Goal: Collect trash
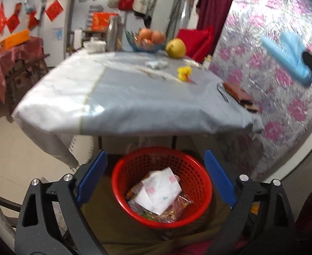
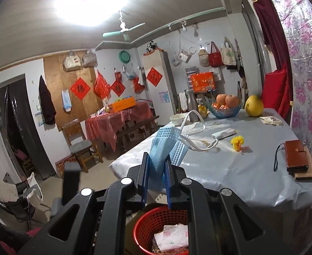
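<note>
Over basket [image 2: 147,223], mask [image 2: 166,146] between right jaws

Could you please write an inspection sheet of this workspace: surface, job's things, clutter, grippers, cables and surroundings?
Surface: table under a grey-blue cloth, next to a floral wall covering.
Job's things: red trash basket on the floor in front of the table, holding a white tissue pack and wrappers; blue face mask.
Clutter: fruit bowl, pomelo, brown wallet, yellow flower, small tissue packet.
Grippers: left gripper open above the basket, nothing between its fingers; right gripper shut on the face mask.
Cables: nothing seen.
Surroundings: wooden chair, side table with a red cover, hanging bags.
</note>
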Motion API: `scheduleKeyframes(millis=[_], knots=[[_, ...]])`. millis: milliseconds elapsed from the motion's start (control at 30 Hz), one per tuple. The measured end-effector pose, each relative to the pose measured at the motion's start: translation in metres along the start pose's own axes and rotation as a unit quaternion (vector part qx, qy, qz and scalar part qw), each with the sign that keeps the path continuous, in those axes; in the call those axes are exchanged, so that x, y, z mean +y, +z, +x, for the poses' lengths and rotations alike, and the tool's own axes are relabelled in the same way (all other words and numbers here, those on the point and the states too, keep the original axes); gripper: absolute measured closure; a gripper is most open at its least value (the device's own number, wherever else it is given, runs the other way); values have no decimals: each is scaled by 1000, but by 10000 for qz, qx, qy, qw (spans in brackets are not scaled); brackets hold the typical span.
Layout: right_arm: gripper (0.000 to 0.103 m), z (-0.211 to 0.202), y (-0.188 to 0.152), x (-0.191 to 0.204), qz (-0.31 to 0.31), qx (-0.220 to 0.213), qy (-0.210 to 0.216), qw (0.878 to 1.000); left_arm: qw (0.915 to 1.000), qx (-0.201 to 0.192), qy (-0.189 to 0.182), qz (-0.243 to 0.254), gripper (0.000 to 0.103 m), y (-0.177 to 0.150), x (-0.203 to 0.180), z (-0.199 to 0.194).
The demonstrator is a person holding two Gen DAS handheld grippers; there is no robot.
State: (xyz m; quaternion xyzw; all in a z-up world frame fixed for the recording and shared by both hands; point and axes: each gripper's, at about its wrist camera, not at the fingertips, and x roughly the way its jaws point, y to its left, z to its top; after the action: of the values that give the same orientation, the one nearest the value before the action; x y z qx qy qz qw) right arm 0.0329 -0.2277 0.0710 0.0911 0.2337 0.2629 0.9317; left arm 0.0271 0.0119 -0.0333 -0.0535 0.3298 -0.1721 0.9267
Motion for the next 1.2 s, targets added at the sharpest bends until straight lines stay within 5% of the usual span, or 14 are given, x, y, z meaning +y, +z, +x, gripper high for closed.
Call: scheduleKeyframes(millis=[300, 500, 700, 1000, 1200], knots=[[87, 32, -23, 12, -67, 580, 146, 9982, 9976, -516, 459, -57, 7, 11, 9, -33], [86, 70, -54, 13, -4, 1200, 251, 9925, 9972, -472, 569, -123, 7, 8, 17, -30], [72, 102, -89, 14, -82, 1865, 27, 9824, 9973, -322, 583, -302, 7, 5, 28, -24], [65, 66, -65, 19, -217, 1278, -106, 9915, 9972, -374, 565, -300, 7, 6, 24, -29], [53, 66, -63, 15, -287, 1272, -267, 9911, 9964, -386, 753, -68, 7, 6, 12, -30]])
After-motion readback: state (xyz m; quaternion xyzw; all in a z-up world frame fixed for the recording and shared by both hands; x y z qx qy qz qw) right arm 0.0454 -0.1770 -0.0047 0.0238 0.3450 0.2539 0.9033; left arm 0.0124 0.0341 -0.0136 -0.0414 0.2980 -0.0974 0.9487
